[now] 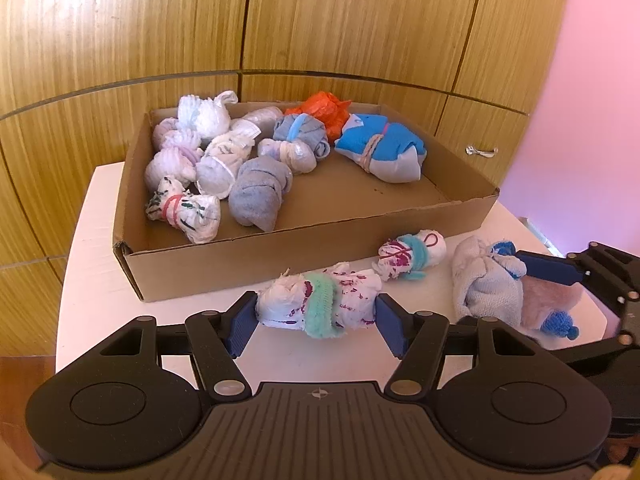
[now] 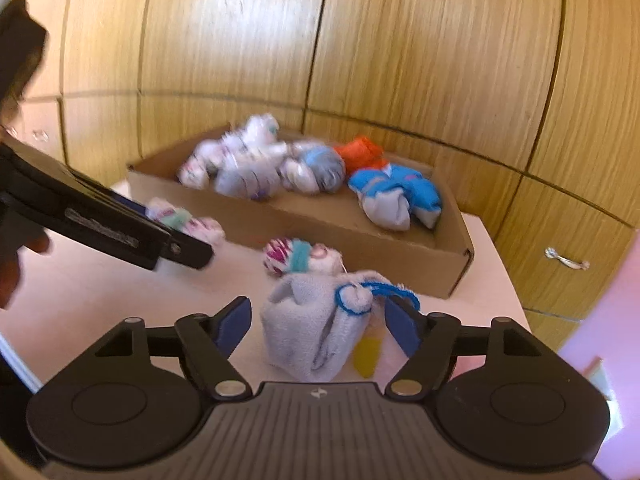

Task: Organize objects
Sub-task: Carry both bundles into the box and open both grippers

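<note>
Stock: about a dozen bundles in the far cardboard box [image 1: 208, 268], three left near; my left gripper [image 1: 316, 320] clamps the green-banded bundle [image 1: 320, 300], my right gripper [image 2: 318, 326] stands open around the grey bundle [image 2: 312, 328].

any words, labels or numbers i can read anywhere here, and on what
None can be read as text.
left gripper: a pale raised strip on its side in the right wrist view, too blurred to read.
Both gripper bodies: a small star-like emblem at the front edge, a sign, no letters.
cardboard box and cloth bundles: no print; the purple marks are pattern.
</note>
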{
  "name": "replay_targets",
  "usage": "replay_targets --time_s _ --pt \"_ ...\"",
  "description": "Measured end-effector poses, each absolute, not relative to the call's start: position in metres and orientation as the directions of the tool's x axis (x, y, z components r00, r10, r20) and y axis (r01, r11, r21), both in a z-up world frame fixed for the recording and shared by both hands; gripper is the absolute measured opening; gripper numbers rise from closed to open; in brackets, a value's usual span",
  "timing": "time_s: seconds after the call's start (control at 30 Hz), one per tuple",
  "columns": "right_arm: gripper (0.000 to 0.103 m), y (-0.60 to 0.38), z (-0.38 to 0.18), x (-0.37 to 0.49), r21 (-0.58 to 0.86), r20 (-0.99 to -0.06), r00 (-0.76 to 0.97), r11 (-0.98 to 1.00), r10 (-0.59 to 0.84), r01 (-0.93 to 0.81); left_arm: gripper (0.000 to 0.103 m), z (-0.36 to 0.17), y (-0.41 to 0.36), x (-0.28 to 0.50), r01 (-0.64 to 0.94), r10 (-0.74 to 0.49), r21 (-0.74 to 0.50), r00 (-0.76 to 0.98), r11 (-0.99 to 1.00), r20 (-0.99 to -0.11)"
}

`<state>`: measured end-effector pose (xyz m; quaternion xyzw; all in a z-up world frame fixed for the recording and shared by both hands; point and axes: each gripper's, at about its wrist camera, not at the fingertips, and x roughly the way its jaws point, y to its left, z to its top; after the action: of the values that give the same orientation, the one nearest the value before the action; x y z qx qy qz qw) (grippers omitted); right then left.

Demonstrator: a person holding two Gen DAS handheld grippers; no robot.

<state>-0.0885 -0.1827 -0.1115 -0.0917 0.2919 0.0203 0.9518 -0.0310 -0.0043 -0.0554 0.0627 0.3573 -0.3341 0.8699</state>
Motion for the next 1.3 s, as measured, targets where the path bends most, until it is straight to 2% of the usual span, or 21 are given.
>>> replay_targets --time_s 0.13,0.2,0.33,0.57,0.8,1.07,1.2,1.3 --pt "0.069 -0.179 -0.119 -0.081 -0.173 -0.581 0.813 0.981 -0.032 -0.085 0.069 -0.057 -0.004 -0.030 0.628 -0.537 -0.130 0.517 0.767 -0.666" --pt "0.054 -0.177 -0.120 -0.079 -0.184 -0.584 0.811 0.978 -0.032 -0.094 0.069 -0.058 -0.003 -0.030 0.628 -0.536 -0.131 0.515 0.767 -0.669" --pt "0.046 -0.177 -0.117 -0.083 -0.192 -0.573 0.819 0.975 -0.019 -0.112 0.069 -0.057 -0.003 -0.031 0.634 -0.543 -0.134 0.512 0.762 -0.666" --pt "0.046 -0.180 -0.095 -0.101 -0.194 -0.530 0.848 0.971 0.018 -0.142 0.069 -0.046 -0.004 -0.036 0.655 -0.560 -0.131 0.505 0.744 -0.657" --pt "0.046 -0.196 -0.048 -0.100 -0.158 -0.466 0.879 0.969 0.098 -0.192 0.069 -0.015 -0.021 -0.024 0.703 -0.589 -0.086 0.516 0.706 -0.622" --pt "0.046 -0.249 -0.001 -0.037 0.026 -0.443 0.823 0.923 0.355 -0.384 0.069 0.023 -0.058 0.018 0.779 -0.645 -0.058 0.473 0.624 -0.601" --pt "0.046 -0.268 -0.011 0.013 0.169 -0.493 0.735 0.880 0.465 -0.444 0.069 0.010 -0.077 0.037 0.802 -0.633 -0.033 0.444 0.597 -0.634" --pt "0.046 -0.269 -0.027 0.042 0.217 -0.527 0.675 0.850 0.516 -0.481 0.069 -0.010 -0.086 0.048 0.818 -0.616 -0.014 0.421 0.575 -0.666"
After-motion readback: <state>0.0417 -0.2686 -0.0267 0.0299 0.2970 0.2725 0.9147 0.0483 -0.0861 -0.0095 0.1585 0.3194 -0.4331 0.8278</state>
